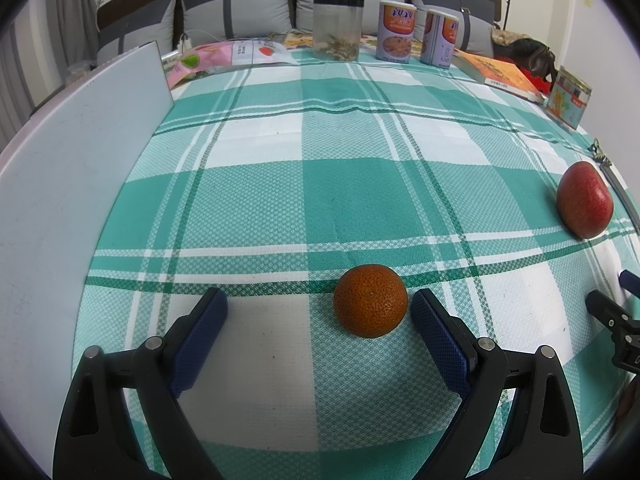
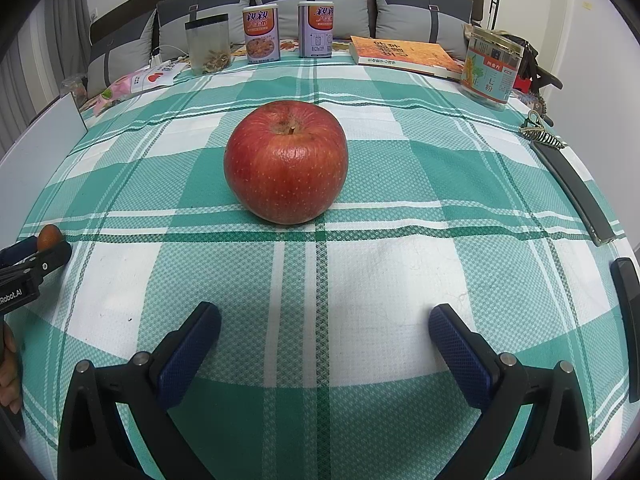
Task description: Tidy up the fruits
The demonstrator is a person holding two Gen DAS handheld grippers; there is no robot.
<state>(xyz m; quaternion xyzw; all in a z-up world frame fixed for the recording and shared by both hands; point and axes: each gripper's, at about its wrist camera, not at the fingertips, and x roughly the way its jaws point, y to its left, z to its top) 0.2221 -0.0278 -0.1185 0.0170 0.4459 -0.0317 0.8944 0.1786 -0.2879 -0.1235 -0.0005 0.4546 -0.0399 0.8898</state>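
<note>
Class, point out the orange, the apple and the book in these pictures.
orange (image 1: 370,301), left wrist view, middle of its peel.
apple (image 2: 285,162), right wrist view, middle of its red skin.
book (image 2: 404,54), right wrist view, middle of its orange cover.

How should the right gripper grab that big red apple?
Grip the apple across its widest middle, coming in level from the near side. It sits upright, stem up, straight ahead of the open right gripper, so its round flanks face the blue pads. The opening looks only just wide enough.
</note>
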